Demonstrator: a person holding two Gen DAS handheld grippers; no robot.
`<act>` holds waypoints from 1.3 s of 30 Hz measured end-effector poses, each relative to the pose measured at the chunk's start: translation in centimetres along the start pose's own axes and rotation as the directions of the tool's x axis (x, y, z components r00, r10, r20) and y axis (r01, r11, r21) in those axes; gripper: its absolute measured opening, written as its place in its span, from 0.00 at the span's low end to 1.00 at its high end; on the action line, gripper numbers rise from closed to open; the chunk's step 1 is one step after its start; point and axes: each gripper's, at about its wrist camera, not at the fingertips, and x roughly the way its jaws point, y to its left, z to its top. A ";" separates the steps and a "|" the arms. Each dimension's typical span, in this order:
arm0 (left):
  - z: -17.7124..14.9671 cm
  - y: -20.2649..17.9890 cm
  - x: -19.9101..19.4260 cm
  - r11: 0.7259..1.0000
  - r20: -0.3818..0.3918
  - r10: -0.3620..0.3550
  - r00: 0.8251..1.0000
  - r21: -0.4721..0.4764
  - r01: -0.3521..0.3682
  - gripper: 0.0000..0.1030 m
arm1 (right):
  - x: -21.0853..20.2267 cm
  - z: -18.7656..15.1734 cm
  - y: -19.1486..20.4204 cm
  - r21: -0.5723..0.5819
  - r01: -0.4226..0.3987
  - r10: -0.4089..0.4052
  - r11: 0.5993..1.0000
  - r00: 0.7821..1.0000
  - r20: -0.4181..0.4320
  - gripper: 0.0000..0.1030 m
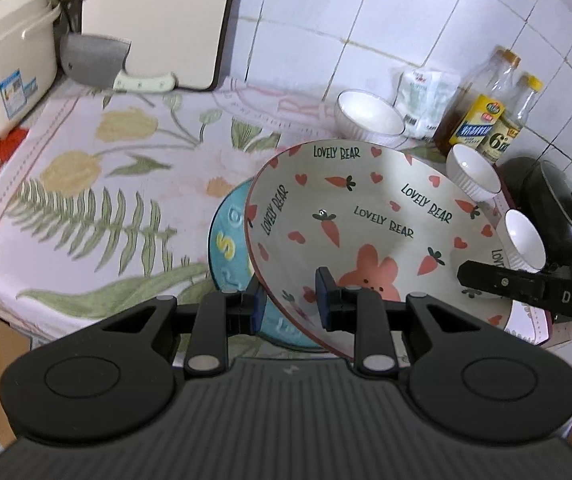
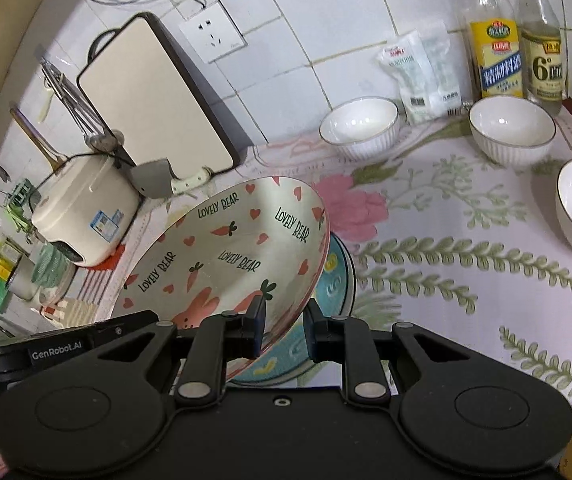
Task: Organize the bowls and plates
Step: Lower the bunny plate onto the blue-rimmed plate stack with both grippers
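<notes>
I hold bear plate (image 1: 365, 216) tilted above blue plate (image 1: 230, 256) | left gripper (image 1: 290, 300) and right gripper (image 2: 284, 330) both clamp its rim | white bowls (image 2: 359, 126) beyond blue plate look empty

Bear plate (image 2: 226, 248) tilted over blue plate (image 2: 333, 280); 3 bowls (image 2: 359, 126) behind/right, nr bottles (image 2: 493, 40); cooker (image 2: 86, 208) far left.

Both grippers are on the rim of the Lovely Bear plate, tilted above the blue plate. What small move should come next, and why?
Probably lower and level the Lovely Bear plate onto the blue plate: left gripper and right gripper both straddle its rim, and it hangs tilted directly above it.
</notes>
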 end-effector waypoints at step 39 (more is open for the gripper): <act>-0.3 3.4 6.7 1.000 -0.114 0.011 0.993 -0.012 -0.012 0.23 | 7.8 -0.4 -0.9 0.032 0.098 -0.092 0.995 0.984 -0.153 0.24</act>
